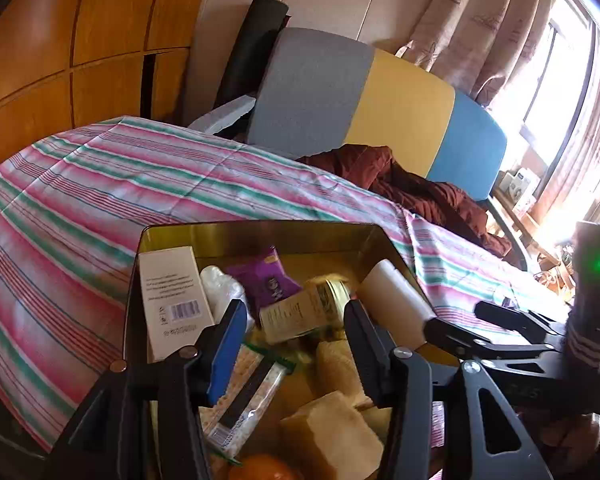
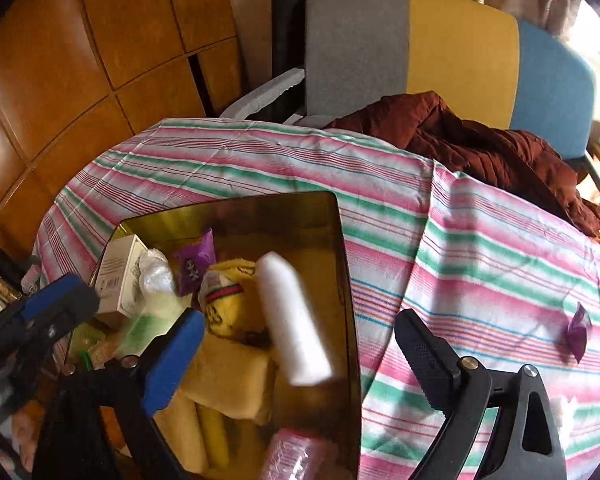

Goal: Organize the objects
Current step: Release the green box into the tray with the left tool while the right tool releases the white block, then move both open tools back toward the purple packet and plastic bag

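Gold metal, glossy and mirror-like, forms the walls of the rectangular tin (image 2: 342,264) that sits on the striped cloth (image 2: 480,248) — pink, green and white bands, lightly creased. Inside the tin lies a jumble: a flat white carton (image 1: 172,300) with a barcode, a crinkly purple sachet (image 1: 266,280), a cylindrical jar (image 1: 304,312) with a gold lid lying on its side, spongy yellow blocks (image 1: 336,436), a clear packet of pale grains (image 1: 244,396) and a smooth white cylinder (image 2: 292,320), blurred in the right wrist view, slanting across the tin's right side.

The left gripper (image 1: 296,340) hangs over the tin with its jaws partly open, one blue-padded, one black, and nothing pinched between them; the jar lies just beyond the tips. The right gripper (image 2: 300,344) stands wide open over the tin's right edge, and the white cylinder appears between its fingers, not clamped.

A second purple sachet (image 2: 578,330) lies alone on the cloth, well apart from the tin. Behind the table stands a chair back (image 1: 376,108) in grey, yellow and blue fabric, with a rumpled maroon garment (image 2: 480,140) heaped on it — and wooden panelling (image 1: 80,40) to the left, curtains (image 1: 496,32) by a bright window.
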`<state>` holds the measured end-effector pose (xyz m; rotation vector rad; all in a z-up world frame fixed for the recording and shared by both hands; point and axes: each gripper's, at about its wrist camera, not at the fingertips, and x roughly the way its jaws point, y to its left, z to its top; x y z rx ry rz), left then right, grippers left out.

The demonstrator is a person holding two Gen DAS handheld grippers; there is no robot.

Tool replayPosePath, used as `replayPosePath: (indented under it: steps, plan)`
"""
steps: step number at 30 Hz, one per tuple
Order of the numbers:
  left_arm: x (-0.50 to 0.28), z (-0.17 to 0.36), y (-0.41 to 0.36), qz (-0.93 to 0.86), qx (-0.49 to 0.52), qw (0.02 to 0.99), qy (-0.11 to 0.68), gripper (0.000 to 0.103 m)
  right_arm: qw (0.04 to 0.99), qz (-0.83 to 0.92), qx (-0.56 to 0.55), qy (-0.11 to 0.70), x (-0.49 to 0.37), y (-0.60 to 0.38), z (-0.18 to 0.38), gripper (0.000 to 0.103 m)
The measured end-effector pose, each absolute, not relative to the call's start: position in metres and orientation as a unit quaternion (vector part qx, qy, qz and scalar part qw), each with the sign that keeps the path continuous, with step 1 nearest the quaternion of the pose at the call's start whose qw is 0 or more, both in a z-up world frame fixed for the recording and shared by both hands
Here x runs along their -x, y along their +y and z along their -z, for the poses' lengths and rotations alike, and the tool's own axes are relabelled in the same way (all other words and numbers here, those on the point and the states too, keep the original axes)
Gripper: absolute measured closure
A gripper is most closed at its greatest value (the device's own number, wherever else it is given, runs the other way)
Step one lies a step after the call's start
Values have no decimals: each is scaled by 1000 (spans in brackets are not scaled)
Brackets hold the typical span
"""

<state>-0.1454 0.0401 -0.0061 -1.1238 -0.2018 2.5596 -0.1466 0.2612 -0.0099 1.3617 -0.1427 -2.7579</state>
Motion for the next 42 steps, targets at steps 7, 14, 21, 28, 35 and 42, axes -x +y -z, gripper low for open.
replayPosePath:
  steps: [7, 14, 21, 28, 35, 42]
  plan:
    - [117, 18, 32, -894, 414, 156, -68, 50, 19, 900, -432, -52, 110, 271, 12, 1]
    - [85, 18, 40, -897, 409, 162, -49, 49, 17, 907, -417, -52, 82, 261, 8, 0]
    - [66, 7, 52, -906, 393, 159, -19, 44, 10, 916, -401, -34, 60, 249, 4, 0]
    - [52, 3, 64, -908, 384, 164, 11, 44, -10, 920, -390, -43, 41, 257, -2, 0]
    - [43, 2, 80, -906, 380, 182, 36, 44, -35, 920, -388, -48, 29, 278, -4, 0]
    - [36, 1, 100, -899, 379, 213, 51, 44, -73, 918, -389, -41, 20, 313, -6, 0]
